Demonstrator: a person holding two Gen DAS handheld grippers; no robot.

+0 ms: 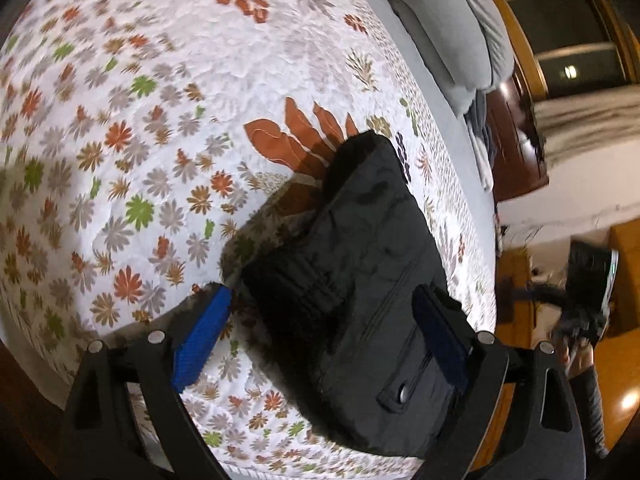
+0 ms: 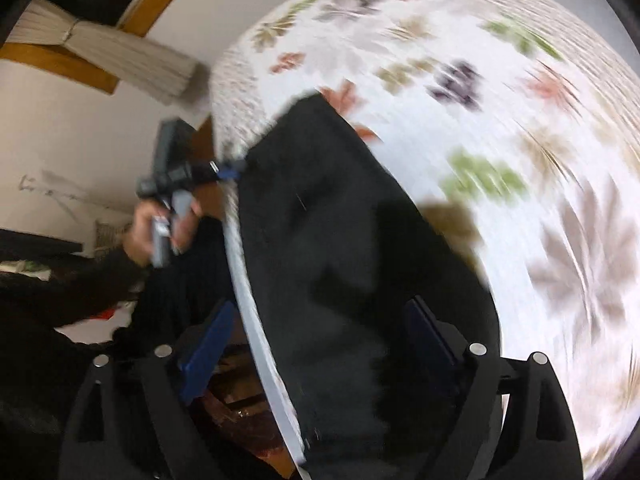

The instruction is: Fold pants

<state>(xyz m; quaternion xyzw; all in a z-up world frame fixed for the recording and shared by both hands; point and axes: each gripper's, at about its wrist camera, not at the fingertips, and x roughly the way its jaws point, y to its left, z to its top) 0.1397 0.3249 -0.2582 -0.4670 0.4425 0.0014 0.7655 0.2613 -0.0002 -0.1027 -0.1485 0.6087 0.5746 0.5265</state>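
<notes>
The black pants [image 1: 360, 280] lie folded into a compact bundle near the bed's edge, a buttoned pocket flap facing up. My left gripper [image 1: 324, 320] hangs open over them, one blue finger [image 1: 202, 344] on the quilt side, the other over the pocket. The right wrist view is blurred by motion. There the pants [image 2: 340, 260] show as a dark mass on the bed edge, and my right gripper [image 2: 320, 344] is open above them, holding nothing. The left gripper [image 2: 228, 172] shows there too, at the pants' far end.
The bed wears a white quilt with flower prints [image 1: 160, 120]. Grey pillows [image 1: 460, 40] lie at its head. A dark wooden nightstand [image 1: 516, 140], a curtained window and a wooden floor [image 1: 624, 392] lie beyond the bed edge [image 2: 248, 304].
</notes>
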